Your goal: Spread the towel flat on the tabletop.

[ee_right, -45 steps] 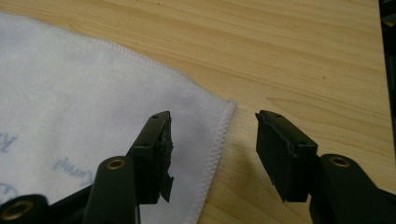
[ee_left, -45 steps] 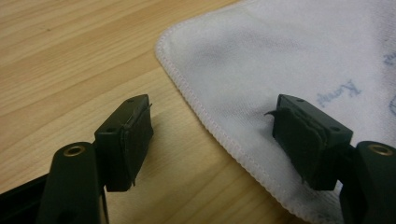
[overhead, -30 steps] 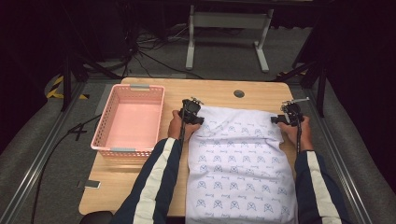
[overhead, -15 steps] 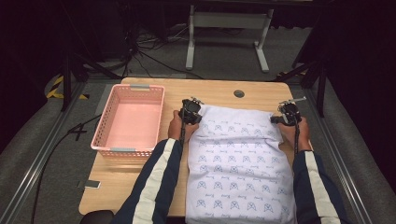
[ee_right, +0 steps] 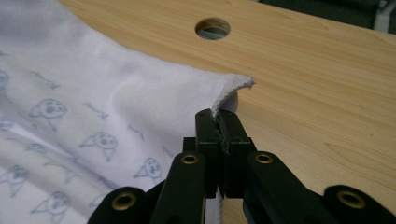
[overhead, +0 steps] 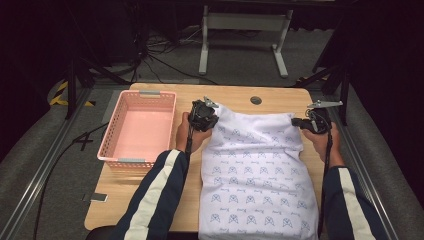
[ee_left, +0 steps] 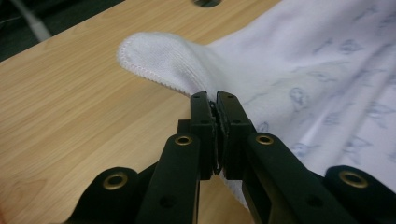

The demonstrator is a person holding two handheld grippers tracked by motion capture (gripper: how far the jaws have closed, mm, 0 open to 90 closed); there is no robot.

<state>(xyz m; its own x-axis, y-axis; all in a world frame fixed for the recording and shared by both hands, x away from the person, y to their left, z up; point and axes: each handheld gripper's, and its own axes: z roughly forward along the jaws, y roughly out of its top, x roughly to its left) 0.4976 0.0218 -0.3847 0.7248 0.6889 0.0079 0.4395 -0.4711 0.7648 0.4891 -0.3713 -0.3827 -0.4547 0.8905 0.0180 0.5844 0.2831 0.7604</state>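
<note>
The white printed cloth (overhead: 257, 175) is lying lengthwise on the right half of the wooden table (overhead: 235, 95), its near end hanging over the table's near edge and its far end lifting off the wood at both corners. The left gripper (overhead: 206, 116) is pinching the far left corner; in the left gripper view its jaws are pressing together on the fabric just below the stitched hem, and the corner is standing up past the tips as a rounded flap. The right gripper (overhead: 311, 123) is pinching the far right corner; in the right gripper view only a narrow strip of hem is sitting between the closed jaws, and the pointed tip is poking out above them.

Risk 1: the right-hand hold is looking shallow. If the cloth is being raised or pulled taut, that hem may be slipping free, dropping one corner and skewing the sheet.

Risk 2: uneven travel of the two hands is likely to be twisting the far edge, so any fold would be landing crooked.

Risk 3: the overhanging near end may be dragging the whole cloth off the table.

Risk 4: the pink basket (overhead: 138, 127) is standing just beside the left hand (overhead: 189, 134); a wide sweep could be knocking it.
</note>
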